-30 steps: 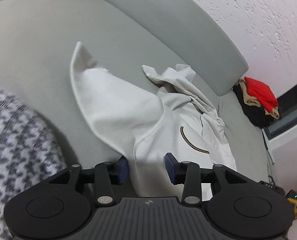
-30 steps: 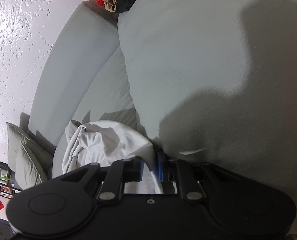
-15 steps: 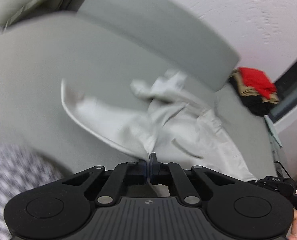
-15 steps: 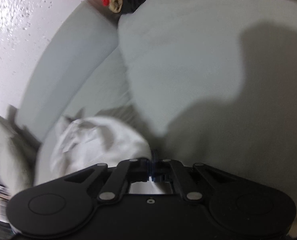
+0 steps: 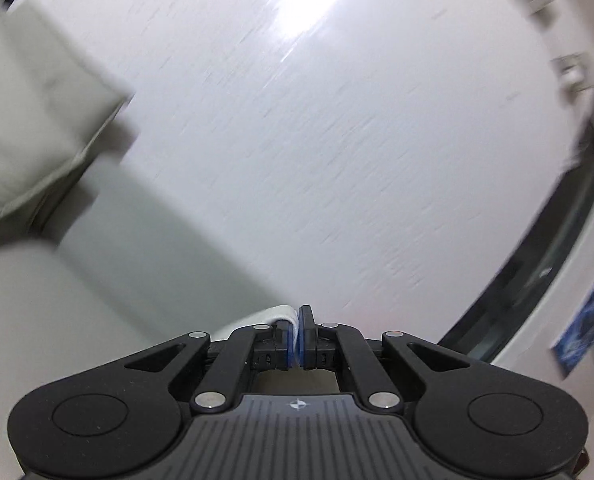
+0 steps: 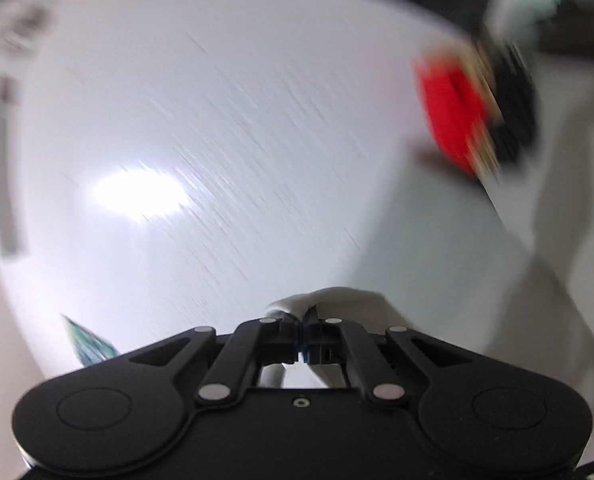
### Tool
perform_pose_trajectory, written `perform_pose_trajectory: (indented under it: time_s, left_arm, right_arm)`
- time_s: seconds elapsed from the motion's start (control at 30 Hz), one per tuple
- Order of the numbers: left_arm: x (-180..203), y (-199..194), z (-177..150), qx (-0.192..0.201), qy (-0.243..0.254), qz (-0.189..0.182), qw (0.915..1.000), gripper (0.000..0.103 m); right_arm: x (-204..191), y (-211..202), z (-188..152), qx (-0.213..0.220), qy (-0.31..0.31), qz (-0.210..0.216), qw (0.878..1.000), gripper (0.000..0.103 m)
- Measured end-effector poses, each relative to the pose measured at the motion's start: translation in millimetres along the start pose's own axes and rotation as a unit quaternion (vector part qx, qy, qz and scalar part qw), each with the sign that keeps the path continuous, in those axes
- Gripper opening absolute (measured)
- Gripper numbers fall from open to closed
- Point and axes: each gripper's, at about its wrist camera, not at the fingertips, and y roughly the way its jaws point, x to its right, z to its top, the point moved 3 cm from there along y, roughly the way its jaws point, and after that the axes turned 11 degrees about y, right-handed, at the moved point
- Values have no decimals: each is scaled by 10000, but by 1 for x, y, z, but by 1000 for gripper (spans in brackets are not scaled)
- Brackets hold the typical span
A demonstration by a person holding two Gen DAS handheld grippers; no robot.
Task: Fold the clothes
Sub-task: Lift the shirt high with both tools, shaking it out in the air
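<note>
1. The pale cream cotton garment (image 5: pixel 283 314) shows only as a bunched edge at the tool tips.
2. The left gripper (image 5: pixel 297 338) is pinching that cloth.
3. The right gripper (image 6: pixel 300 338) is likewise clamped on a fold (image 6: pixel 337 300).
4. Behind stand a blurred white textured wall (image 5: pixel 337 140) and a red-and-black clothes pile (image 6: pixel 473 112).

A grey sofa (image 5: pixel 145 240) is the only support in view (both pictures are smeared by motion). Its backrest runs below the white wall. A pale cushion (image 5: pixel 29 120) sits at the backrest's left end. At the far end lies a red, tan and black clothes pile (image 6: pixel 477 108).
</note>
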Motion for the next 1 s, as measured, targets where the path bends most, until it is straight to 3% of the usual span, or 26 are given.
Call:
perform_pose_trajectory:
  time_s: [0.13, 0.23, 0.37, 0.47, 0.57, 0.67, 0.77, 0.87, 0.93, 1.0]
  left_arm:
    - [31, -36, 12, 327, 414, -90, 9986, 1]
    - [50, -66, 28, 819, 467, -206, 9953, 1]
    - [68, -114, 61, 1664, 504, -281, 9844, 1]
    - [80, -132, 76, 1951, 652, -269, 9782, 1]
    - [74, -116, 78, 1790, 650, -151, 9816, 1]
    - [49, -59, 66, 1258, 568, 135, 9903, 1]
    - [15, 20, 42, 284, 456, 600, 9968, 1]
    - [-21, 100, 17, -690, 287, 1092, 9912, 1]
    - [-28, 129, 19, -816, 270, 1239, 9886, 0]
    - [-11, 130, 46, -336, 512, 1057, 9925, 1]
  right_arm:
    - [-11, -29, -13, -285, -12, -385, 9988, 2]
    - [-33, -53, -23, -454, -91, -83, 9989, 2]
    - [-89, -86, -23, -151, -697, 587, 9957, 2]
    - [-128, -102, -24, 138, -1327, 836, 9875, 2]
    - [-145, -94, -27, 255, -1744, 874, 9805, 2]
    - [-138, -59, -25, 214, -1837, 625, 9808, 2]
    - [-103, 2, -28, -33, -1740, 1, 9847, 2]
    - [-55, 86, -29, -346, -1562, -970, 9823, 2]
    - [-41, 133, -24, -490, -1517, -1395, 9773, 2]
    - [-53, 158, -17, -451, -1603, -1371, 9765, 2]
